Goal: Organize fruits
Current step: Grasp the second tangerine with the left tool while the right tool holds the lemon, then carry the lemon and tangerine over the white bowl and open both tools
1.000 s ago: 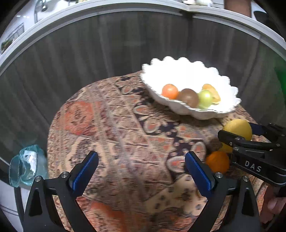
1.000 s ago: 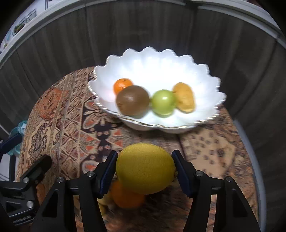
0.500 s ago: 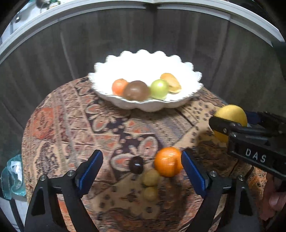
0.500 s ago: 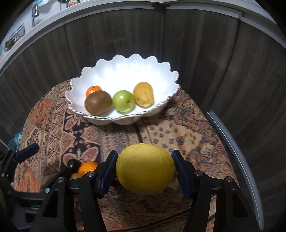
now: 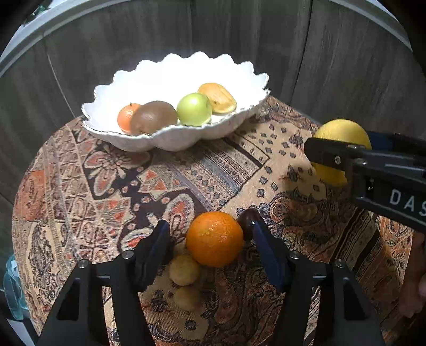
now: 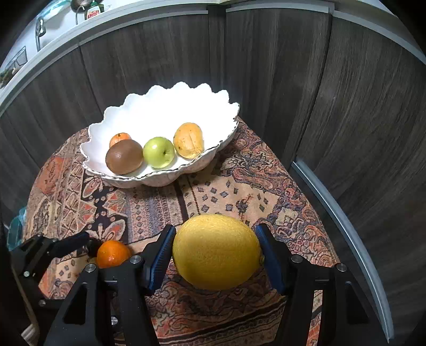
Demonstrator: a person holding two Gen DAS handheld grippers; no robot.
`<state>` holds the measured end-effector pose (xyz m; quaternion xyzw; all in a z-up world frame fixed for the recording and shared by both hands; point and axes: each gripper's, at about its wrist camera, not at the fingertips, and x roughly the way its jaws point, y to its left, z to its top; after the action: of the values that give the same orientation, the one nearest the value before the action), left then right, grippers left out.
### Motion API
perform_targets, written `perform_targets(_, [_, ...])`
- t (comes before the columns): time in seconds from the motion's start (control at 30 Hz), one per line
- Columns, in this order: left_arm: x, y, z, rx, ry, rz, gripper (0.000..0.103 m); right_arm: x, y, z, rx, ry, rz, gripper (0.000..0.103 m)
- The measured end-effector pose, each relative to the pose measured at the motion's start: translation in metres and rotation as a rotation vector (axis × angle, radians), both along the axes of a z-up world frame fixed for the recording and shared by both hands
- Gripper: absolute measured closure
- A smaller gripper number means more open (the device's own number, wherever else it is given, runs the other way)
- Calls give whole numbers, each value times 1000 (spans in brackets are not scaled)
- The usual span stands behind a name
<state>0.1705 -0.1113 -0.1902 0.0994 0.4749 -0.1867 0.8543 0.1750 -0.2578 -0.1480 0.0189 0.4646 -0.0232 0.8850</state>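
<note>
Since 1 s ago the left gripper (image 5: 210, 252) came around the orange (image 5: 214, 238), fingers spread; right gripper (image 6: 215, 255) pinches the lemon (image 6: 217, 251); 4 fruits lie in the bowl (image 6: 159, 111) ahead; several remain outside.

White letters "DAS" are printed on the black body of the right gripper (image 5: 343, 151), seen in the left wrist view; the word runs off the picture's edge. A far bottle (image 6: 94, 12) carries a label that is too small to read.
</note>
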Motion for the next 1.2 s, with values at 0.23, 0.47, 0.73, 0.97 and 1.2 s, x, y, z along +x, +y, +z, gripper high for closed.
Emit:
perform_targets(0.23, [3,2,-7,-64,33,-29,47,2,1,-3,1,5,-3,41])
perform_targets(0.47, [4,8,-6,-86,31,-28,59,3,4,-6,-9,15,-4,41])
perform_targets(0.73, [-4,17,12,-89,3,-12,61,2,7,3,-8,-7,6,41])
perform_targets(0.97, [-7,27,39,-71,-60,9,61,2,9,16,-2,-32,5,41])
perform_targets(1.2, [2,35,63,-67,-100,33,61,7,18,39,1,-71,28,41])
